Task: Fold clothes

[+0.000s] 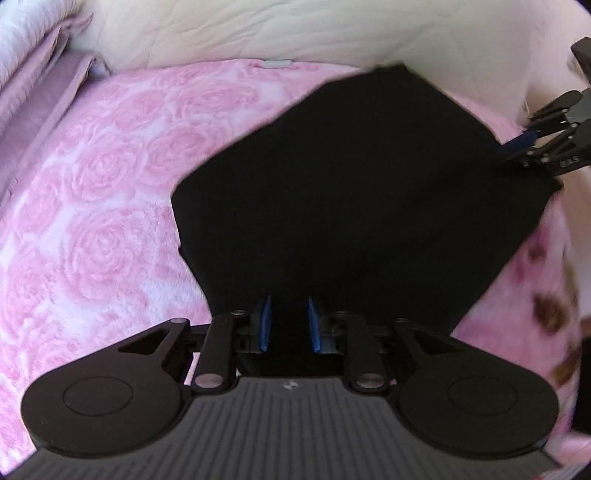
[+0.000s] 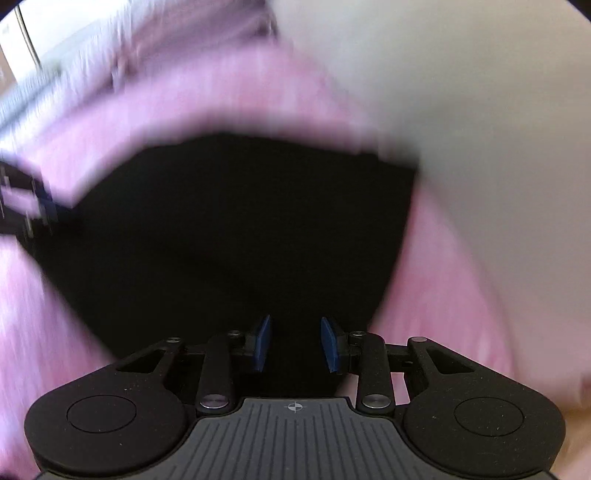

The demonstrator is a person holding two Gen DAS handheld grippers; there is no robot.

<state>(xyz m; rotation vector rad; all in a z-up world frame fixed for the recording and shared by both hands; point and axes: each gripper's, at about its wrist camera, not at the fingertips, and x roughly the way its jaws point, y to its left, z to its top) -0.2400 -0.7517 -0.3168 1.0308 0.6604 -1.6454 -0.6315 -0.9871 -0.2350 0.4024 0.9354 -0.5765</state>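
A black cloth (image 1: 354,192) lies spread on a pink blanket (image 1: 103,206) that has a rose pattern on it. The cloth looks like a flat shape with straight edges and corners. The left gripper (image 1: 288,323) is at the near edge of the cloth. Its blue pads (image 1: 265,321) stand a little apart, with black cloth in the gap, but it is too dark to tell if they pinch it. The right gripper (image 2: 295,343) is at another edge of the same cloth. Its blue pads (image 2: 262,341) stand a bit wider, also with black between them, and again the grip cannot be told. The right wrist view is very blurry. Behind the blanket there is a cream quilt (image 1: 258,29). A folded pale purple sheet (image 1: 40,92) lies along the left side.
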